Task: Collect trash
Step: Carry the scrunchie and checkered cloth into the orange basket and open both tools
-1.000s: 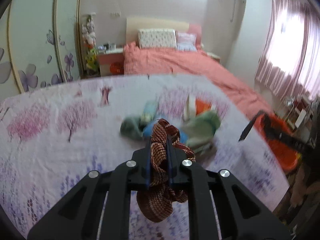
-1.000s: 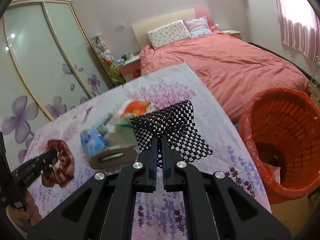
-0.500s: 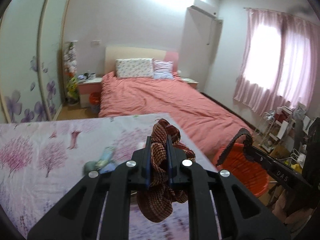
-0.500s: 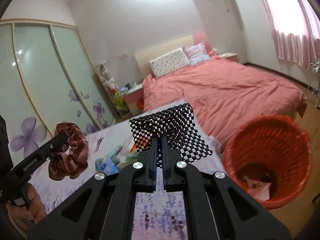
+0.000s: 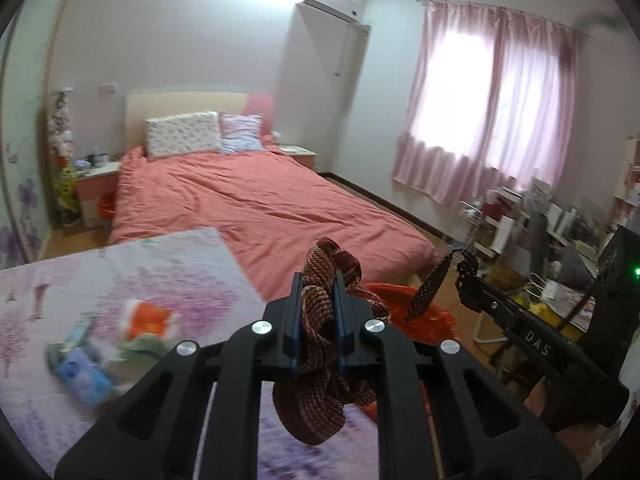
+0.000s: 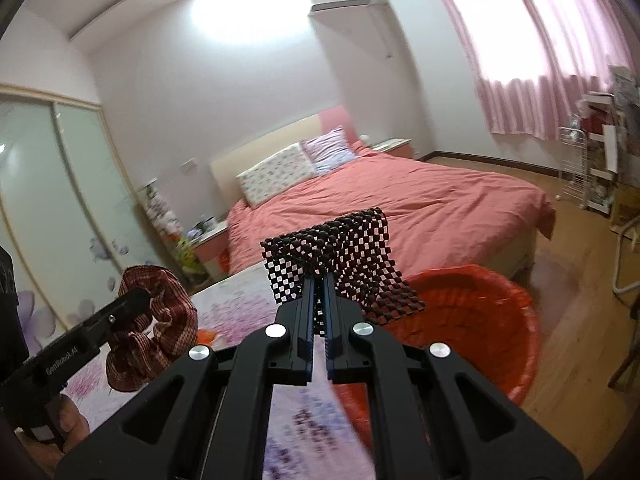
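Both our claws grip trash above the orange plastic bin (image 6: 500, 312): left gripper (image 5: 316, 308) a brown woven scrunchie (image 5: 320, 384), right gripper (image 6: 318, 312) a black-and-white checkered beaded mat (image 6: 340, 252).

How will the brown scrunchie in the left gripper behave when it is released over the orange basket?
The scrunchie is probably soft and floppy: it sags in folds below the left gripper. It looks light, so it should drop quietly into the basket without rolling.
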`<state>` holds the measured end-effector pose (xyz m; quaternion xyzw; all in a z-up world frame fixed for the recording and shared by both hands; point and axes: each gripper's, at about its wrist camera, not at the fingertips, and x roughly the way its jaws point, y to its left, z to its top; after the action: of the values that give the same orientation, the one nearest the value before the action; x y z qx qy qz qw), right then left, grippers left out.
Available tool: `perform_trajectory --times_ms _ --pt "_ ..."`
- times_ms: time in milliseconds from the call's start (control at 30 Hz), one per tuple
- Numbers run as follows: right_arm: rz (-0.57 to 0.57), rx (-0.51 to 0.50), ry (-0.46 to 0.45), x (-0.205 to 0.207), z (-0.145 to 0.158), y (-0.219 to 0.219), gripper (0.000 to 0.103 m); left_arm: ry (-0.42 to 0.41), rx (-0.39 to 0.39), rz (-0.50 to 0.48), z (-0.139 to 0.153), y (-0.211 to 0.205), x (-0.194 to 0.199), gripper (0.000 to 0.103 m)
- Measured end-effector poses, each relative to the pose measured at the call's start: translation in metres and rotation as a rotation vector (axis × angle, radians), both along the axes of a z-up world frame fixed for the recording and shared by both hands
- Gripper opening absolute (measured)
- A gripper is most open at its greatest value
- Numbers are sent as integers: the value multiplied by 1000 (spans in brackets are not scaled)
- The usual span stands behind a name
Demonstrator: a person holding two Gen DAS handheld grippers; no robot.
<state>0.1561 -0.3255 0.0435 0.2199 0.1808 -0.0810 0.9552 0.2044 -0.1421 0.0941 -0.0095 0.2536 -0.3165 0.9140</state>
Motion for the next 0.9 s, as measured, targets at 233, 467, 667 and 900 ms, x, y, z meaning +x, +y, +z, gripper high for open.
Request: perform_trajectory --times_ms 233,467,667,900 --pt "-60 41 32 4 -22 -35 4 54 15 -92 -27 -71 13 16" --pt "-52 112 120 23 -60 -70 14 126 76 -88 -69 -111 39 39" --pt "-80 94 175 16 -75 -70 38 143 142 -3 -93 -87 52 46" --pt "-64 12 187 14 -64 -42 38 100 207 103 -101 -25 46 53"
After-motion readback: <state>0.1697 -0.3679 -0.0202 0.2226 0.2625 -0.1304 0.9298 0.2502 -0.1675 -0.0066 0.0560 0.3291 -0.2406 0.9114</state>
